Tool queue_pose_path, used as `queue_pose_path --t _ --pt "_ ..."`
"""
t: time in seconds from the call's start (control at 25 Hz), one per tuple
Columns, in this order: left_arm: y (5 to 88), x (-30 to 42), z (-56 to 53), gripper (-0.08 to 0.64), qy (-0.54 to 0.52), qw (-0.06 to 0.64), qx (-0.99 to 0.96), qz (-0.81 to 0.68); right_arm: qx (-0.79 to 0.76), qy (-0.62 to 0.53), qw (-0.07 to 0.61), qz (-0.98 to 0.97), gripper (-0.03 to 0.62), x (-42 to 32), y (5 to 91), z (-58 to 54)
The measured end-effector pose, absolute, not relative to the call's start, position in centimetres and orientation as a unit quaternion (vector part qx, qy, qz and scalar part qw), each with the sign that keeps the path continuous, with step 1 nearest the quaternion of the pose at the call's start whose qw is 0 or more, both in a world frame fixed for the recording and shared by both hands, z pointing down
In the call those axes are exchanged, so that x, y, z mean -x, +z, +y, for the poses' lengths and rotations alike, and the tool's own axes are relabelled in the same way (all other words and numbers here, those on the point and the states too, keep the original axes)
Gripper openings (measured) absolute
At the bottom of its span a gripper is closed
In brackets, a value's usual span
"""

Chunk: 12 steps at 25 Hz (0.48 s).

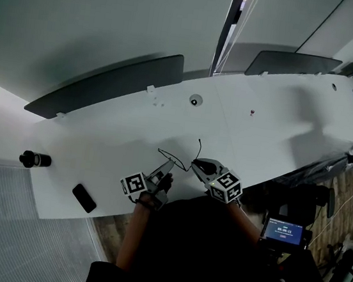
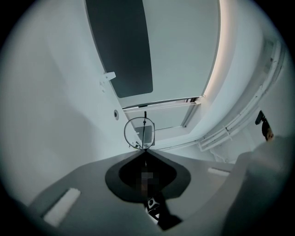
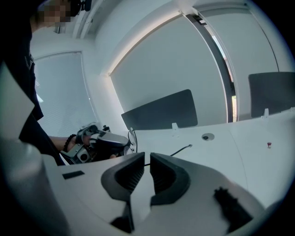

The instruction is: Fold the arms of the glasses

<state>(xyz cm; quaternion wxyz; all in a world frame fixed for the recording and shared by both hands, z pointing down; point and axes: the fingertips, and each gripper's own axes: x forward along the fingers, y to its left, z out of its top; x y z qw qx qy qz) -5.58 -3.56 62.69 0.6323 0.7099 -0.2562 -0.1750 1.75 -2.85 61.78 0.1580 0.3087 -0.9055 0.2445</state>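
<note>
Thin black wire-rimmed glasses (image 1: 173, 153) are held just above the white table (image 1: 277, 112) near its front edge. My left gripper (image 1: 168, 166) is shut on the frame; in the left gripper view one round lens (image 2: 139, 132) stands straight above the closed jaws (image 2: 145, 151). My right gripper (image 1: 194, 165) sits close on the right, its jaws a narrow gap apart (image 3: 147, 161). One arm of the glasses (image 3: 182, 150) runs from the table side down to that gap, and I cannot see it being pinched. The left gripper (image 3: 103, 143) shows there with a lens (image 3: 132, 140) beside it.
A black cylinder (image 1: 35, 159) lies at the table's left edge and a flat black object (image 1: 84, 197) near the front left corner. A round grommet (image 1: 196, 99) and a small red speck (image 1: 252, 112) lie farther back. Dark partition panels (image 1: 106, 86) line the far edge. A lit screen (image 1: 283, 230) is at lower right.
</note>
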Motion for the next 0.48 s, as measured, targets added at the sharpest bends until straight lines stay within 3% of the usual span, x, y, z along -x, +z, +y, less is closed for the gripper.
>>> queue_pose_path --t 0.48 --pt "62.1 5.1 -3.5 0.012 -0.165 0.626 -0.719 -0.254 -0.287 0.227 0.166 -0.916 0.041 -0.6 61.7 -2.1"
